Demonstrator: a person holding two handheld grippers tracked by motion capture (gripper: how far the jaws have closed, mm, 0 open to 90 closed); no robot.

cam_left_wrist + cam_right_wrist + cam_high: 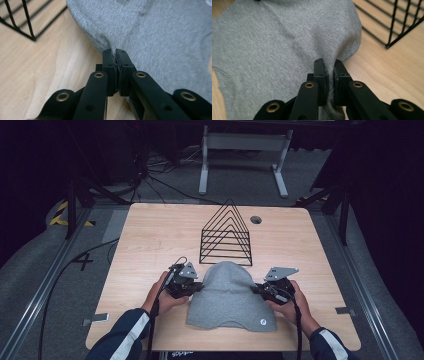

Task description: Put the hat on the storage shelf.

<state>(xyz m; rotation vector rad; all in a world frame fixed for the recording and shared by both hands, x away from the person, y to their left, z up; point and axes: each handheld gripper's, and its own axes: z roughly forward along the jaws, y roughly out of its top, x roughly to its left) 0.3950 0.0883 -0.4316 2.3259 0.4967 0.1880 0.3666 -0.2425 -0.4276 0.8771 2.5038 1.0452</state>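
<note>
A grey knitted beanie lies flat on the wooden table, its rounded crown toward the far side. My left gripper pinches the beanie's left edge; in the left gripper view the jaws are shut on the beanie, and my left gripper has a thin fold of cloth between its pads. My right gripper grips the right edge. There the right gripper is shut on a bunched fold of the beanie.
A black wire rack with a peaked top stands just beyond the beanie; its bars show as the rack and the rack in the gripper views. A round cable hole sits near the table's far edge.
</note>
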